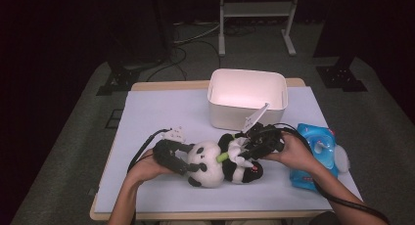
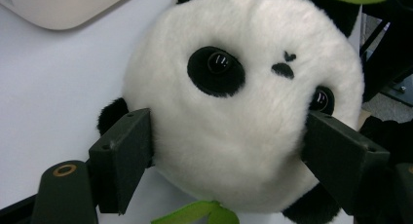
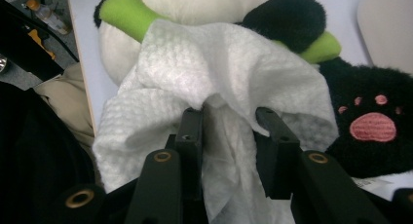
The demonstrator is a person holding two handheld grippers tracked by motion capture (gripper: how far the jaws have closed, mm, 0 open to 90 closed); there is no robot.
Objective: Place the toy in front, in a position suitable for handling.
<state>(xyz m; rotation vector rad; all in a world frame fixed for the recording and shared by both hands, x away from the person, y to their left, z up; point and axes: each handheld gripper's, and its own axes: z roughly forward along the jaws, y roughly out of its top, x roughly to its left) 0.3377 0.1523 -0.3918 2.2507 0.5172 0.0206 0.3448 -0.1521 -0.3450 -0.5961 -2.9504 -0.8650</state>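
White cloth (image 3: 219, 63), bunched in the right gripper's (image 3: 229, 114) closed jaws, rests on the panda (image 1: 215, 161) just before the white bin (image 1: 247, 98); the left gripper (image 2: 229, 146) clamps its head. Wiping seems underway; next, sweep across the fur.

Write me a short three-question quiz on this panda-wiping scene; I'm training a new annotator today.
1. True or false: the left gripper clamps the panda by its head.
2. What does the right gripper hold? A) a sponge B) a white paper towel C) a brush
3. Which thing lies on the table beyond the panda, and what is in it?

Key
1. True: its jaws press on both sides of the head.
2. B: the white paper towel, bunched between the jaws.
3. The white bin; nothing visible in it.
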